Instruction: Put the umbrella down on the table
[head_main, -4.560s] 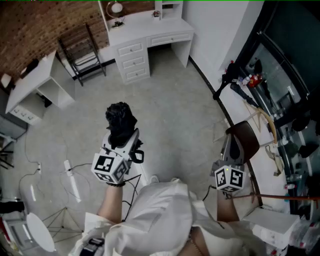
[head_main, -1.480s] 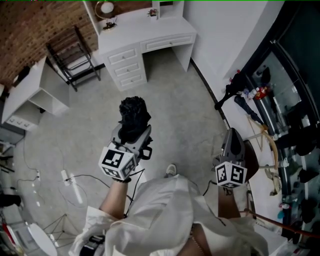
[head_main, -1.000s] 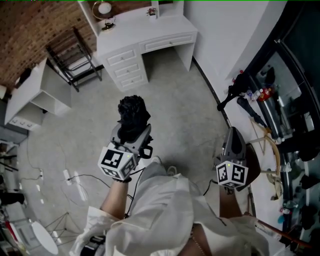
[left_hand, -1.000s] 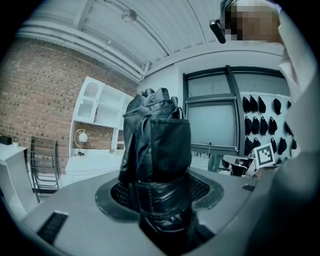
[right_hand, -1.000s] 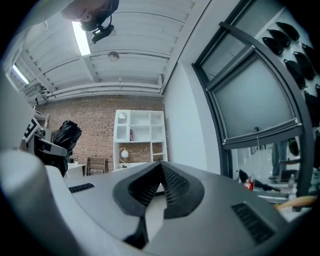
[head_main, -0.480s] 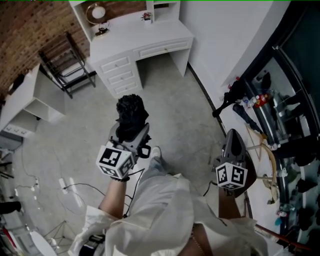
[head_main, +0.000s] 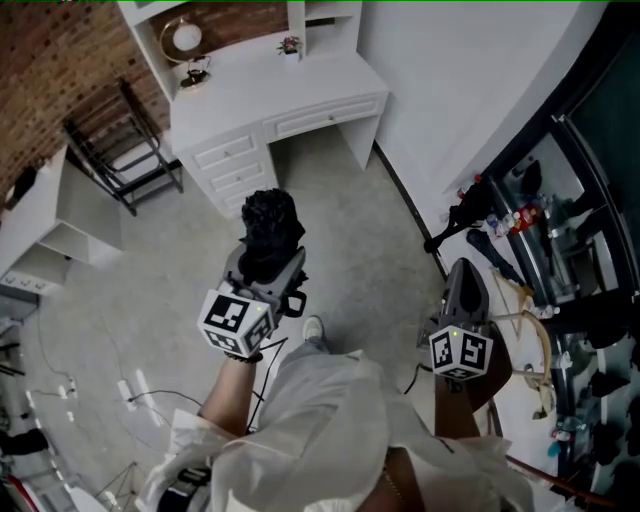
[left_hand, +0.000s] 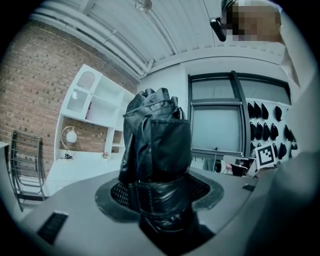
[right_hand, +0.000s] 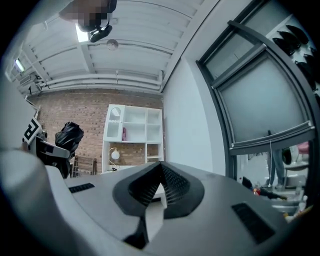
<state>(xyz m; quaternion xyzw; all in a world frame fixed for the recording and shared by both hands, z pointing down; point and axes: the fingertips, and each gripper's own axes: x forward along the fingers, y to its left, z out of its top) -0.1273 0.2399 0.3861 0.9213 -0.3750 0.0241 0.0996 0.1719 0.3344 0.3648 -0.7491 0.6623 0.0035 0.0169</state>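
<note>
A: Where is the umbrella to be found?

B: The folded black umbrella (head_main: 270, 222) is seen clamped in the left tool (head_main: 268, 265), with its bundled top standing up above the jaws. It is held over the grey floor (head_main: 130, 270), well apart from the white tabletop (head_main: 300, 85) set against the brick wall (head_main: 50, 60).

A: How is that grip read in the left gripper view?

B: There the umbrella (left_hand: 157, 145) fills the middle of the picture. The jaws of the left tool (left_hand: 159, 200) are seen standing fairly wide, pressed on either side of its wrapped lower part.

A: And the right tool?

B: The right tool (head_main: 466, 285) is carried at the person's right side. In the right gripper view its jaws are seen brought together at the tips, and nothing is held between them. The umbrella is also caught there, small, near the left edge.

A: What is seen around the white tabletop?

B: A round lamp (head_main: 185, 40) and a small plant (head_main: 290, 45) are seen standing on it, and drawers are built in below. A dark folding chair (head_main: 115, 140) is placed just to its left. The person's white sleeve (head_main: 320, 420) is seen at the bottom of the head view.
</note>
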